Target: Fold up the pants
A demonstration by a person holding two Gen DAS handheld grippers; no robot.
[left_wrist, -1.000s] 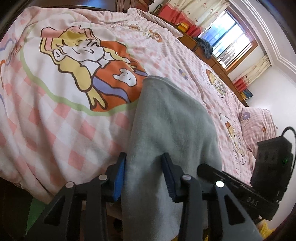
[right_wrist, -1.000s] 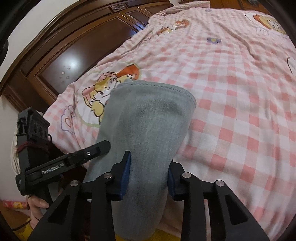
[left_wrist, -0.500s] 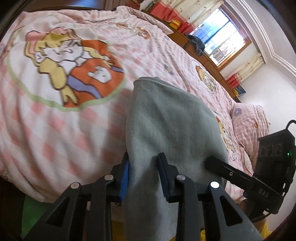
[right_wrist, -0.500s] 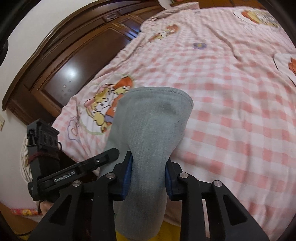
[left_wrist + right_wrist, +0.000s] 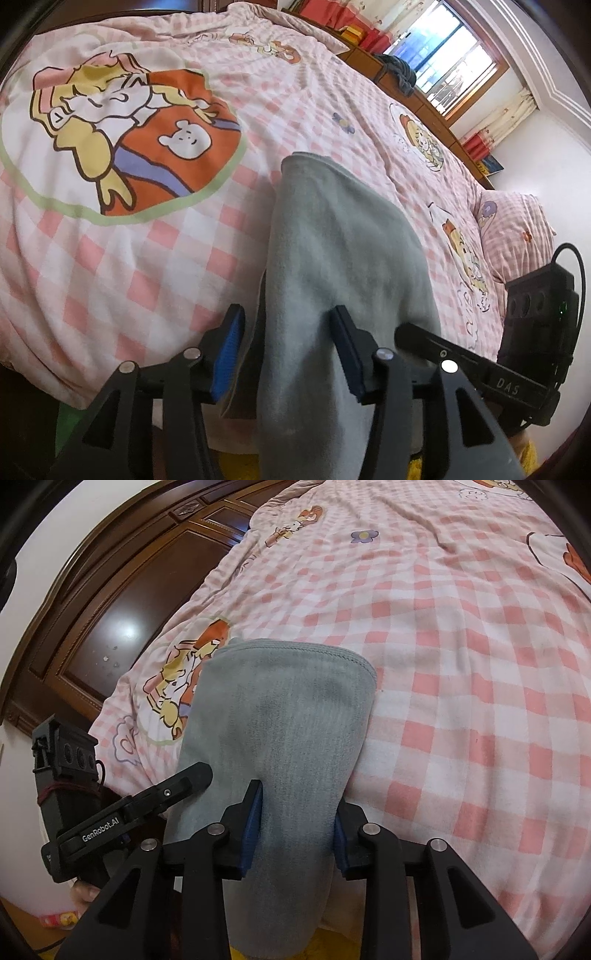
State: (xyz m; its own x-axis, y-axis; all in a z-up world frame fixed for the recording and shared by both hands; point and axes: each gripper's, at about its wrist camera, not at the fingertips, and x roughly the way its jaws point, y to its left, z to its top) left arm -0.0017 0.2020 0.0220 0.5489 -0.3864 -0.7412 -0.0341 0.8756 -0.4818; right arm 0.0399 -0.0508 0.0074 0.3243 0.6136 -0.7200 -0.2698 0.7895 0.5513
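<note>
The grey pants (image 5: 332, 258) are laid over the bed (image 5: 147, 266) edge. The left gripper (image 5: 288, 343) is being opened now, so its hold is let go. The pants are still pinched by the right gripper (image 5: 295, 823).

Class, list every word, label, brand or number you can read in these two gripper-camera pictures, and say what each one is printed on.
"DAS": white letters on the black arm of the right gripper, seen from the left wrist camera.
"GenRobot.AI": white letters on the black arm of the left gripper, seen from the right wrist camera.
The gray pants and the pink checked bedspread carry cartoon pictures or plain cloth only, no readable text.
</note>
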